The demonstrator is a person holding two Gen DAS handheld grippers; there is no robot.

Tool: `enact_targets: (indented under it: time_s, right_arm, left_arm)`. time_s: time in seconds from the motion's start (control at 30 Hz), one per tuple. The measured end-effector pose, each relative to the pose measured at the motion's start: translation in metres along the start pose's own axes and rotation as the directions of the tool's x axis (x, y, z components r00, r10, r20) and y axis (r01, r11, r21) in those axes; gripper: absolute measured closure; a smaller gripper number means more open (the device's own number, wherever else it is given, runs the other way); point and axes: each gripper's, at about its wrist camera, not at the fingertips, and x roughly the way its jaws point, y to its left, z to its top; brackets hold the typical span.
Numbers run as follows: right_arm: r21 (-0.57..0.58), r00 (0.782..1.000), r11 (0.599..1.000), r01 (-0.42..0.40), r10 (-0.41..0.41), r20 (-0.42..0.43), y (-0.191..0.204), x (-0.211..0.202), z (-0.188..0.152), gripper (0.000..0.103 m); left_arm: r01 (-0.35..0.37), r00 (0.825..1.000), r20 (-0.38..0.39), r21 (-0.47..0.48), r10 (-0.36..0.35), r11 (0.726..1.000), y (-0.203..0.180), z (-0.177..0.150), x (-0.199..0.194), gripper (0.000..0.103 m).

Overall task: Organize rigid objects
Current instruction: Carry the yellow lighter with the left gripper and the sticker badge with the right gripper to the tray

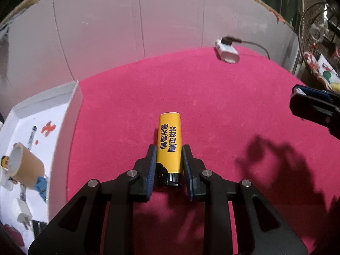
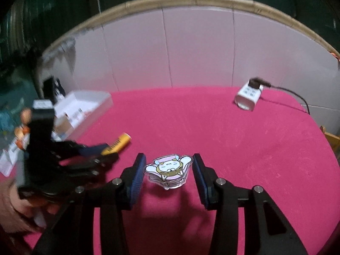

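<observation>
A yellow lighter (image 1: 169, 140) with dark blue lettering sticks forward from my left gripper (image 1: 169, 148), whose blue pads press on its lower sides just above the pink cloth (image 1: 212, 106). From the right wrist view the lighter (image 2: 119, 143) and the left gripper (image 2: 106, 152) appear at the left, blurred. My right gripper (image 2: 169, 159) is shut on a flat acrylic cartoon figure (image 2: 167, 167), both pads touching its edges. The figure hangs a little above the cloth and throws a shadow below. The right gripper's tips (image 1: 297, 99) enter the left wrist view at the right edge.
A white tray (image 1: 70, 110) at the left holds a cardboard tape roll (image 1: 25, 165), a white plug (image 1: 23, 212) and small items. A white adapter (image 2: 247, 97) with a black cable lies at the far right. White panels close the back. A hand (image 2: 12, 208) grips the left gripper's handle.
</observation>
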Motion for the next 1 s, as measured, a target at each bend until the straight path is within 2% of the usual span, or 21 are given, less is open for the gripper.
enact_targets:
  time_s: [0.17, 0.53, 1.0]
  right_arm:
    - [0.011, 0.998, 1.000, -0.011, 0.011, 0.054, 0.010, -0.021, 0.006, 0.059]
    - [-0.020, 0.991, 0.999, -0.026, 0.028, 0.131, 0.037, -0.051, 0.014, 0.059]
    - [-0.107, 0.978, 0.992, -0.063, 0.083, 0.193, 0.084, -0.077, 0.026, 0.059]
  left_arm:
    - [0.016, 0.997, 0.071, -0.006, -0.015, 1.000, -0.002, 0.005, -0.037, 0.079]
    - [0.017, 0.987, 0.163, -0.022, -0.013, 1.000, 0.001, 0.003, -0.100, 0.079]
    - [-0.039, 0.966, 0.254, -0.066, 0.054, 0.997, 0.025, -0.011, -0.155, 0.079]
